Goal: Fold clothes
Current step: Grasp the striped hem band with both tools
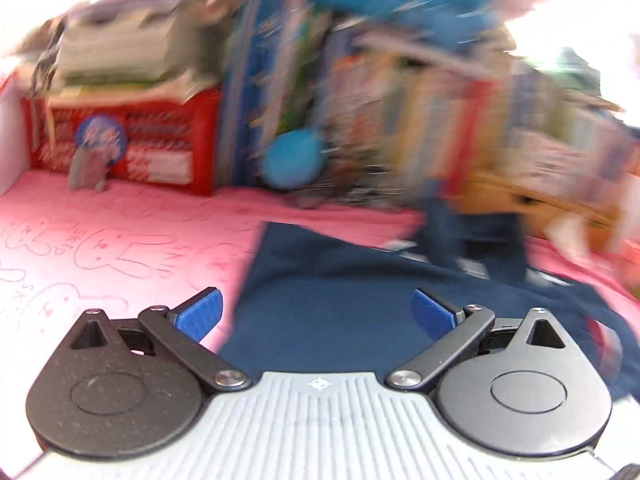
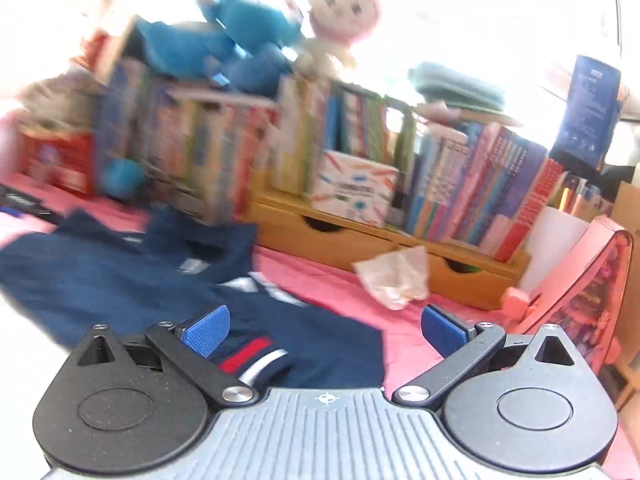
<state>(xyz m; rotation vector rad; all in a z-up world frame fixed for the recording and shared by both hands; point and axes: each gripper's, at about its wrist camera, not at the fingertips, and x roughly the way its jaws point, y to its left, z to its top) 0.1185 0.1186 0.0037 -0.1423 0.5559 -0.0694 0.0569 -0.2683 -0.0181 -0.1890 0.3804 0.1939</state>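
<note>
A navy blue shirt [image 1: 340,304] lies spread on the pink bunny-print cloth [image 1: 100,248]. My left gripper [image 1: 316,314] is open and empty, hovering over the shirt's near left part. In the right wrist view the same shirt [image 2: 120,280] lies to the left, with a red and white striped sleeve cuff [image 2: 256,356] close below my left finger. My right gripper [image 2: 326,330] is open and empty over the shirt's right edge. Both views are blurred by motion.
A row of books [image 2: 360,152] on a wooden drawer shelf [image 2: 352,240] lines the back. A red box [image 1: 132,140], blue plush toys [image 2: 232,44], a crumpled paper [image 2: 396,280] and a pink case [image 2: 580,280] stand around the cloth.
</note>
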